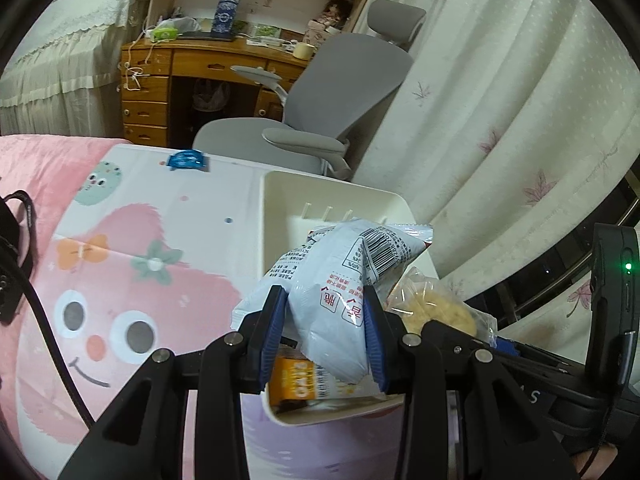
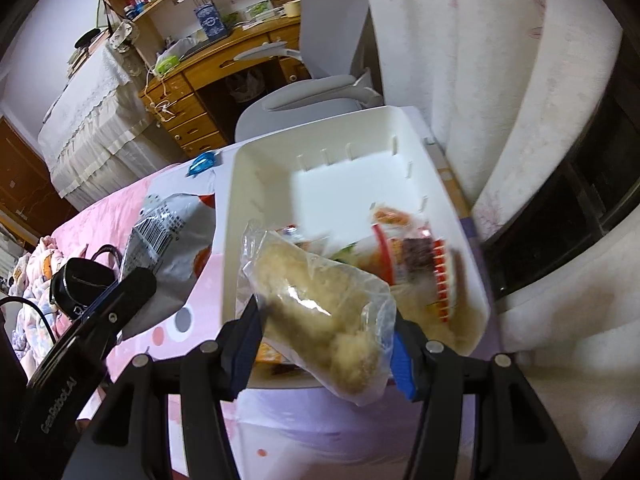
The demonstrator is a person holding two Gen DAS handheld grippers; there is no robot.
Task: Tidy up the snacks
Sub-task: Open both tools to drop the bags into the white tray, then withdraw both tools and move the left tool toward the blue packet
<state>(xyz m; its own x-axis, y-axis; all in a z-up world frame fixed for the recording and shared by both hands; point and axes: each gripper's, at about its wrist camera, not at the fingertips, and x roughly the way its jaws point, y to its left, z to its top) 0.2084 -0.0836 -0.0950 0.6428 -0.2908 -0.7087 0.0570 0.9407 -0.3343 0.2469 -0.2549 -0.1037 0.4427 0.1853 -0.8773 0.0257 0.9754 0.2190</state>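
Observation:
My left gripper (image 1: 326,320) is shut on a pale blue snack bag (image 1: 340,280) with a barcode, held over the near end of a white bin (image 1: 280,196). That bag also shows in the right wrist view (image 2: 168,240). My right gripper (image 2: 326,344) is shut on a clear bag of pale biscuits (image 2: 320,304), held over the bin's near edge (image 2: 256,168). The biscuit bag shows in the left wrist view (image 1: 436,308). In the bin lie an orange packet (image 1: 296,376) and a red-and-white noodle cup (image 2: 420,268). A small blue packet (image 1: 186,159) lies on the table's far edge.
The table wears a pink cartoon-monster cloth (image 1: 140,280). A grey office chair (image 1: 340,92) and a wooden desk (image 1: 168,80) stand beyond it. Cream curtains (image 1: 500,100) hang at the right. A pink blanket (image 1: 36,160) lies at the left.

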